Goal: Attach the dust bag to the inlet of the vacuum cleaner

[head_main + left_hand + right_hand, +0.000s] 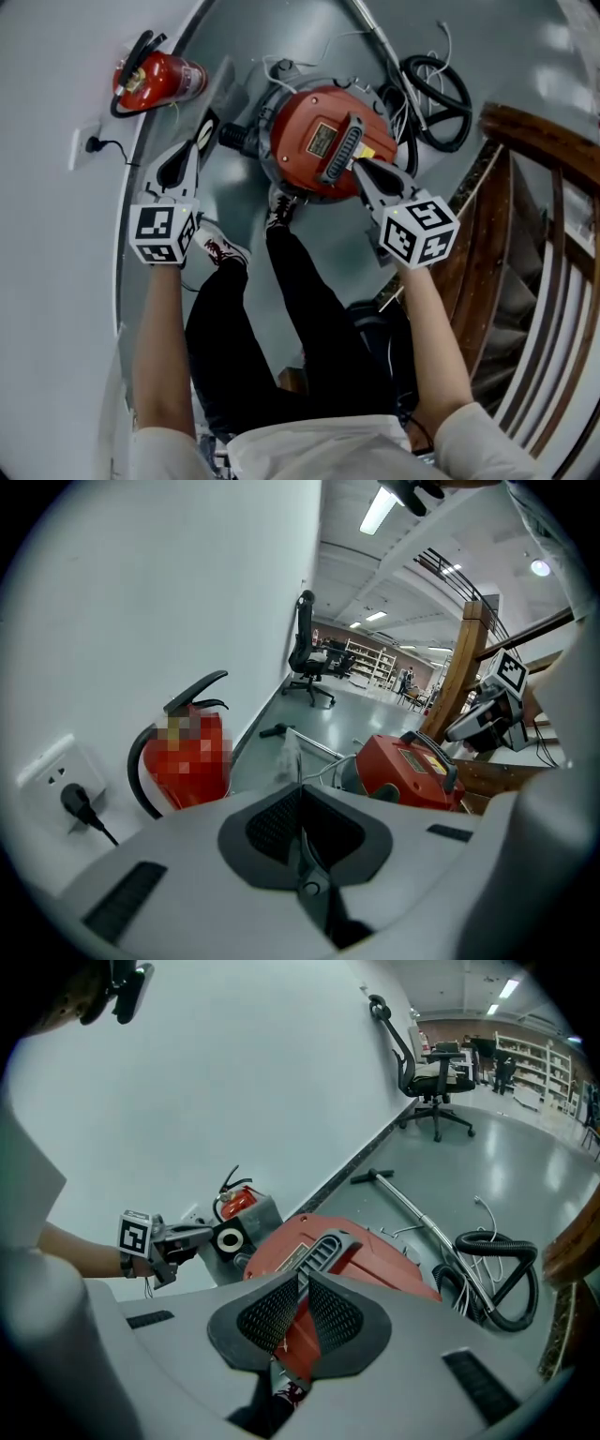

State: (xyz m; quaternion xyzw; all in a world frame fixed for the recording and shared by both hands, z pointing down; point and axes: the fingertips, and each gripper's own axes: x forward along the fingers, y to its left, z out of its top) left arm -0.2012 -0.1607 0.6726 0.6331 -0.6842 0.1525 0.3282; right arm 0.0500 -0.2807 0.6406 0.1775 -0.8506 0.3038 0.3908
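Sticking out of left gripper's (201, 129) pinched jaws, grey dust bag (231, 1238), white-ringed round opening showing, just beside red vacuum cleaner (323, 141) on floor. Right gripper (357, 167) over vacuum's black lid handle (341, 155), jaws together, nothing between them. Black hose (436, 98) coiled beyond vacuum. Fire extinguisher (155, 80) by wall, near socket (89, 143).

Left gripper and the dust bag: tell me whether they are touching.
Touching. In the left gripper view the left gripper has its jaws shut on the thin edge of the dust bag, which sticks out past them.
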